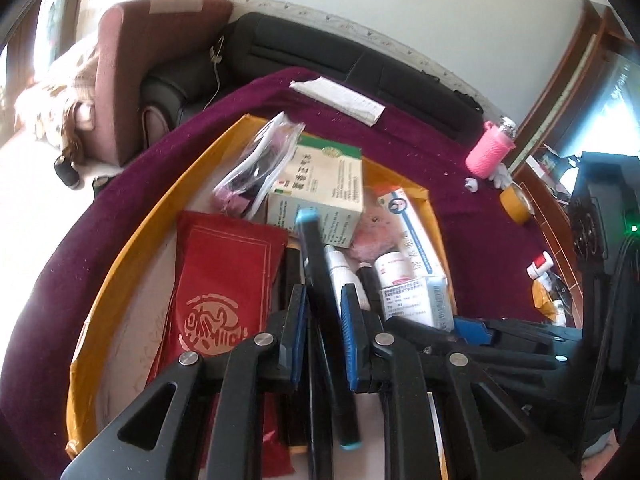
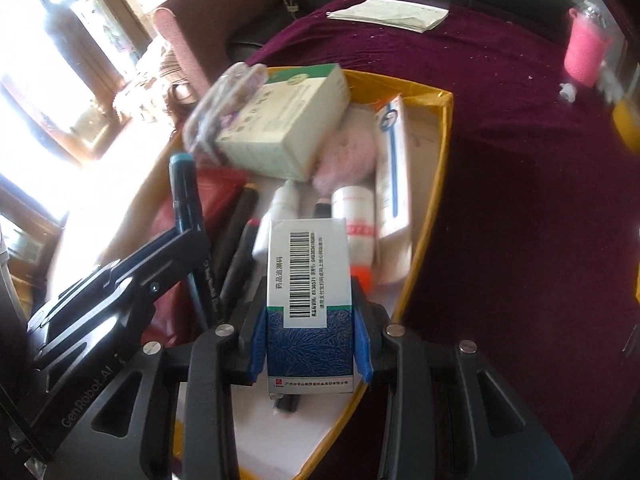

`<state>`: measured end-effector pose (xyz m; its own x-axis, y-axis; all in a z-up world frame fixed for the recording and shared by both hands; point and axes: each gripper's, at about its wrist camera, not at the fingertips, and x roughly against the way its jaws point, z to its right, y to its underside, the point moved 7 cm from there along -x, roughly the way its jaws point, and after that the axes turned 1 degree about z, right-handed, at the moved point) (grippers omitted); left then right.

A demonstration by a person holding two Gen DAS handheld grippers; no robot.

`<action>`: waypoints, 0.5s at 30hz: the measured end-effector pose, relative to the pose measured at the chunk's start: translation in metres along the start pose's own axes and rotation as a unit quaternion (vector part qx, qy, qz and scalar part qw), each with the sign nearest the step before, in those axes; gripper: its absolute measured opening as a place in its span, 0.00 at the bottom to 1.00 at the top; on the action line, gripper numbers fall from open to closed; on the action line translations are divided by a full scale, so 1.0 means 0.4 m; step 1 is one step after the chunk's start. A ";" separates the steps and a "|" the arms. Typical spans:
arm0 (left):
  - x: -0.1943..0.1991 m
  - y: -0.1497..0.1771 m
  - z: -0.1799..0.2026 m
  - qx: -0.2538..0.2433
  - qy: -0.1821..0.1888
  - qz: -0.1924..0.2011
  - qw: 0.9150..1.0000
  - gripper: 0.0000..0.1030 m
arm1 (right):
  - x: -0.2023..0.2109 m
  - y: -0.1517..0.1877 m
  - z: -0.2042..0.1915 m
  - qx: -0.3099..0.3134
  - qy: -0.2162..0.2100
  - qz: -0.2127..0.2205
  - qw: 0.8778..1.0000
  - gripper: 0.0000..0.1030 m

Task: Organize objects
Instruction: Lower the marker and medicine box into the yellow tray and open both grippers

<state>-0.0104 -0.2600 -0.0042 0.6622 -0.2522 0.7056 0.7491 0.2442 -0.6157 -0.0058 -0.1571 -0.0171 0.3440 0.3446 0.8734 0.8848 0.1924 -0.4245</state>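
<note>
Yellow-walled box (image 2: pixel 434 168) on a maroon cloth (image 2: pixel 520 200), centre frame, filled with medicine cartons and bottles. Left gripper (image 1: pixel 322 304) clamps a black marker with teal caps (image 1: pixel 316 280); right gripper (image 2: pixel 310 340) clamps a blue-and-white barcoded carton (image 2: pixel 306 276), both over the box.

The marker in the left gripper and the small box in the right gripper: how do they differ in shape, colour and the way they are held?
The marker is long, thin and black with teal ends; the small box is rectangular, white and blue, with a barcode.

The left gripper clamps the marker near its middle; the right gripper clamps the small box on its lower part.

Both are held above the yellow-walled box.
</note>
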 end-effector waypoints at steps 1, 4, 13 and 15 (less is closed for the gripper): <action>0.005 0.000 -0.003 0.001 0.003 0.000 1.000 0.14 | -0.001 -0.002 0.001 -0.008 -0.006 0.000 1.000 0.32; 0.024 -0.003 -0.015 0.016 0.017 0.010 1.000 0.32 | 0.002 -0.010 0.008 -0.019 -0.018 0.005 1.000 0.37; 0.113 -0.031 -0.025 0.036 0.004 0.070 0.997 0.65 | 0.071 -0.015 0.030 -0.038 -0.031 0.064 0.997 0.47; 0.125 -0.037 -0.012 0.026 -0.001 0.073 0.997 0.65 | 0.095 -0.015 0.046 -0.045 -0.034 0.081 0.995 0.47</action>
<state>0.0120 -0.2806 0.0386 0.7645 -0.2079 0.6101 0.6422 0.3271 -0.6933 -0.0036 -0.1283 0.0143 0.4651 0.4270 0.7755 0.8451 0.0468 -0.5326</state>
